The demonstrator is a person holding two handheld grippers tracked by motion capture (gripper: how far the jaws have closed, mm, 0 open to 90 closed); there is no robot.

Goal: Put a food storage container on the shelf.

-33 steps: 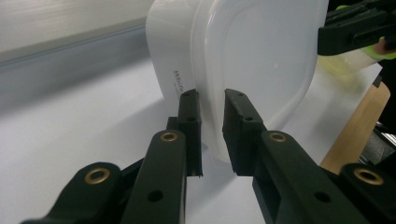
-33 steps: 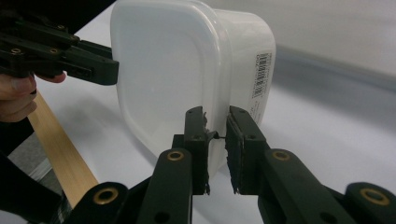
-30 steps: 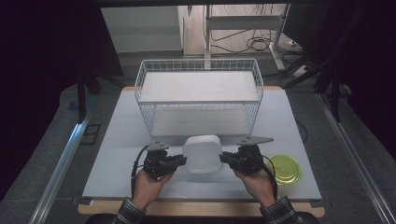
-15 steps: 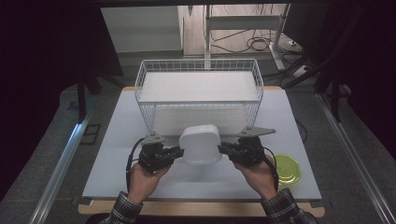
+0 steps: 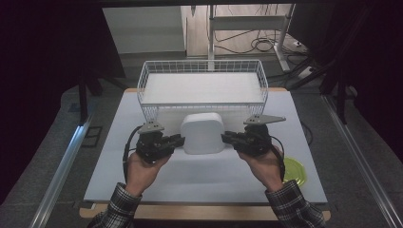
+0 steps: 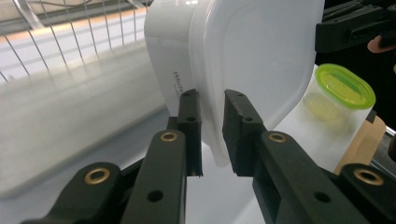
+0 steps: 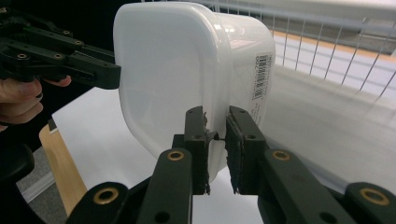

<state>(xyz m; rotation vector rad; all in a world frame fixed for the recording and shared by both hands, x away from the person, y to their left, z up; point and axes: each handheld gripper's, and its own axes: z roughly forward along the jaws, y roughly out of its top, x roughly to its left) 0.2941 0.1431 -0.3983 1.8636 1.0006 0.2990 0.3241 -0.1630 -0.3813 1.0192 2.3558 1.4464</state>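
A white, rounded-square plastic container (image 5: pixel 203 133) hangs above the pale grey tabletop (image 5: pixel 209 173), carried on its side just in front of the near wall of the white wire basket (image 5: pixel 202 88). Its broad flat face and flared rim fill the upper part of the left gripper view (image 6: pixel 252 56), and a small barcode label shows on its side wall in the right gripper view (image 7: pixel 187 70). The left gripper (image 5: pixel 172 142) pinches the container's left edge; seen along its own black jaws, the two pads are clamped on the thin rim, one on each side of it (image 6: pixel 210 135). The right gripper (image 5: pixel 231 138) grips the opposite edge the same way, its pads pressed against the rim with the plastic between them (image 7: pixel 215 140). A person's hands hold both tools from the near side of the container, checked sleeves at the wrists. A grey three-cornered plate sits on top of each gripper. To the right of the container, well apart from it near the table's right edge, stands a small clear tub with a lime-green lid (image 5: pixel 293 170), which also shows past the container in the left gripper view (image 6: pixel 343 91).
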